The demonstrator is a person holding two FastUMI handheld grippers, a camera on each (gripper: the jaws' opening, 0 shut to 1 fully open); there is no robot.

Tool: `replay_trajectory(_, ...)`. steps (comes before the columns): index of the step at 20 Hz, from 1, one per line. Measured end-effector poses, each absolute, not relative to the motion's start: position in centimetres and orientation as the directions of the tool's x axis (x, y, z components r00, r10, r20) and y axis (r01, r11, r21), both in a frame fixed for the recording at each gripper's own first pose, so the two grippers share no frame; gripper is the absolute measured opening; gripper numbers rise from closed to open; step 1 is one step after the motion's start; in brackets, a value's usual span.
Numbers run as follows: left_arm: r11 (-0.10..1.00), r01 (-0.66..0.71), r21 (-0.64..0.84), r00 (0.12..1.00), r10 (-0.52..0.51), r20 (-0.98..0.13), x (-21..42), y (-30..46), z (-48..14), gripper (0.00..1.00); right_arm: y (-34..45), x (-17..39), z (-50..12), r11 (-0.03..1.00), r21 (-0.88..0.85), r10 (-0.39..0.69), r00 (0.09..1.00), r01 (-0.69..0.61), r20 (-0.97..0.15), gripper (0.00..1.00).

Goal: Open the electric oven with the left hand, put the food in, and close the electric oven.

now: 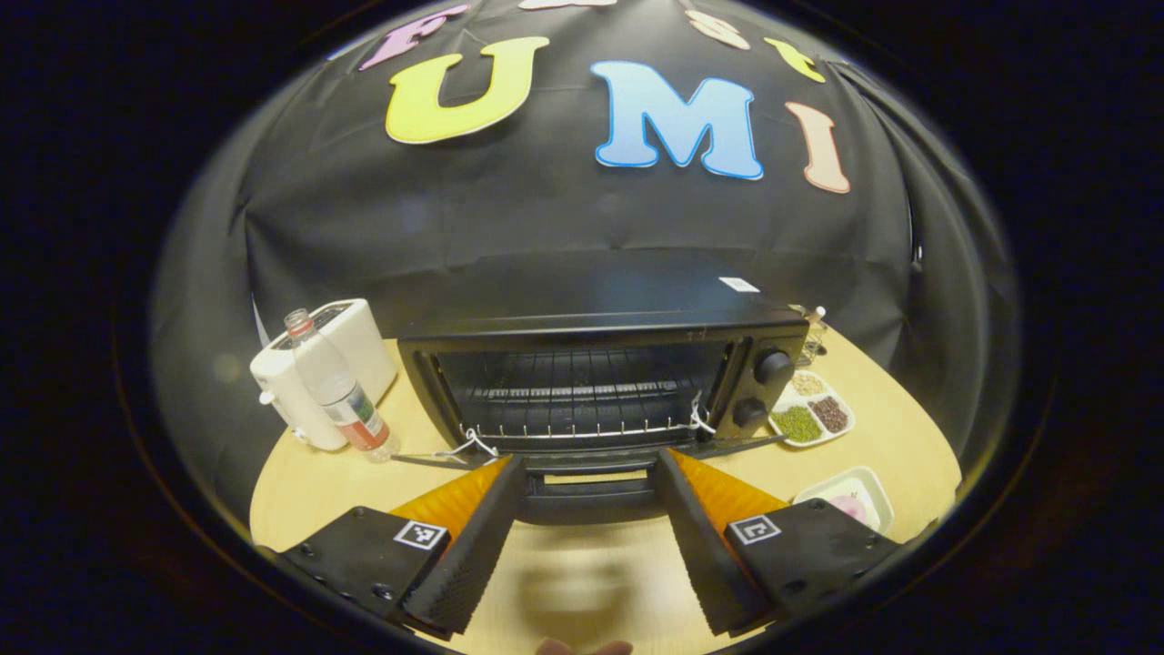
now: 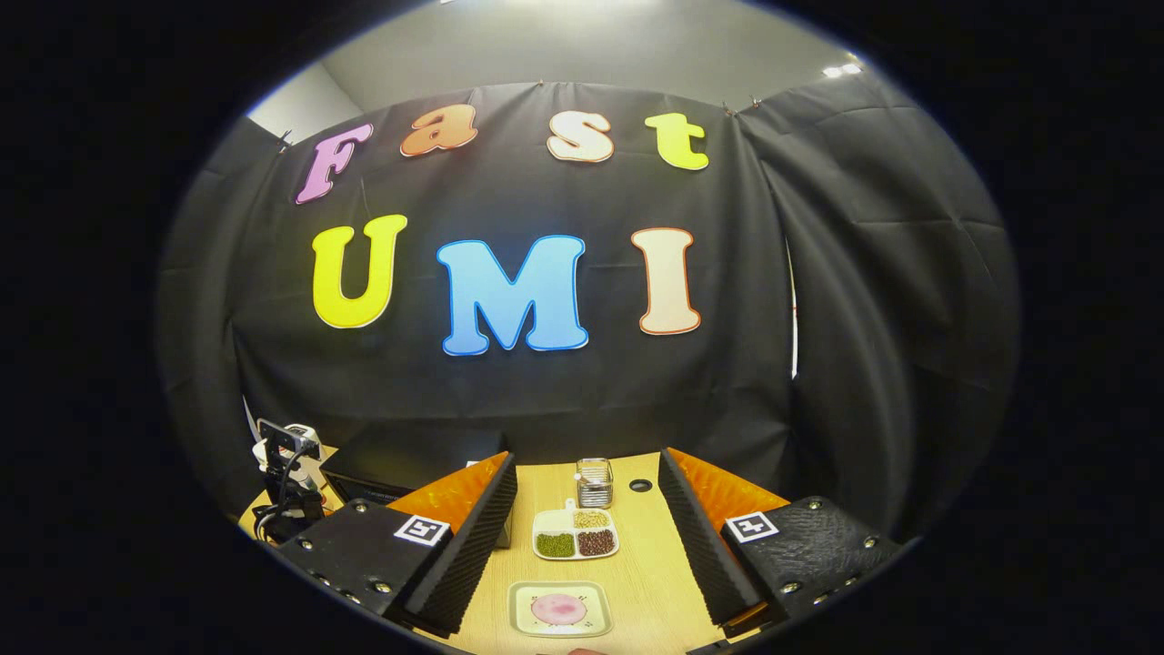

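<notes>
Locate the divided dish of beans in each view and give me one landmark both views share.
Left gripper view: divided dish lies right of centre, beside the oven's knob side.
Right gripper view: divided dish lies low at centre, between the tongs.
Shared landmark: the plate with pink food, nearer the camera than the dish.

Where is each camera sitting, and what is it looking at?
Left gripper view: rides on the left gripper, facing the open electric oven; its own two fingers show, spread apart.
Right gripper view: rides on the right gripper, open above the plate of pink food, facing the booth wall.
Both show the wooden table, oven and divided dish of beans.
</notes>
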State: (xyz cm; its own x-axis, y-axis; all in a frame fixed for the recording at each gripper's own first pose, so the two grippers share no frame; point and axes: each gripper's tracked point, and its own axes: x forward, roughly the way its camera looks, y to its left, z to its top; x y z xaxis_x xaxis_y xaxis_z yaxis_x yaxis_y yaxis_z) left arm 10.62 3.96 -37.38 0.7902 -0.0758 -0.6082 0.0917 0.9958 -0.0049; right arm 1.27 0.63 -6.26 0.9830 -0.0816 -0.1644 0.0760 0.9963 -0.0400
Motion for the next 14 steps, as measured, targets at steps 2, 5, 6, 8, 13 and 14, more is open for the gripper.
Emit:
replay_trajectory(2,0.995,0.102,0.006,0.787,-0.077,-0.612,9.9,4.0,-38.0,0.97,0.6,1.0,-6.5,0.996,-0.038,-0.081,0.983,0.075,-0.167,0.95)
replay_trajectory(5,0.994,0.111,0.015,0.788,-0.079,-0.611,8.6,4.0,-38.8,0.97,0.4,1.0,-6.9,0.996,-0.054,-0.083,0.981,0.074,-0.178,0.95)
replay_trajectory(6,0.993,0.114,0.015,0.782,-0.081,-0.618,8.3,3.9,-39.2,1.00,0.3,0.9,-7.1,0.996,-0.054,-0.082,0.980,0.074,-0.183,0.95)
replay_trajectory(8,0.992,0.123,0.013,0.764,-0.086,-0.639,7.3,3.9,-40.2,0.96,0.3,0.9,-7.5,0.997,-0.041,-0.079,0.978,0.073,-0.195,0.95)
replay_trajectory(13,0.996,0.078,0.046,0.785,-0.033,-0.619,6.7,5.8,-39.0,1.00,-0.4,0.6,-8.0,0.996,-0.038,-0.082,0.975,0.076,-0.209,0.95)
replay_trajectory(14,0.997,0.058,0.040,0.801,-0.023,-0.598,7.1,6.2,-37.8,1.00,-0.5,0.6,-8.5,0.997,-0.036,-0.080,0.972,0.073,-0.222,0.95)
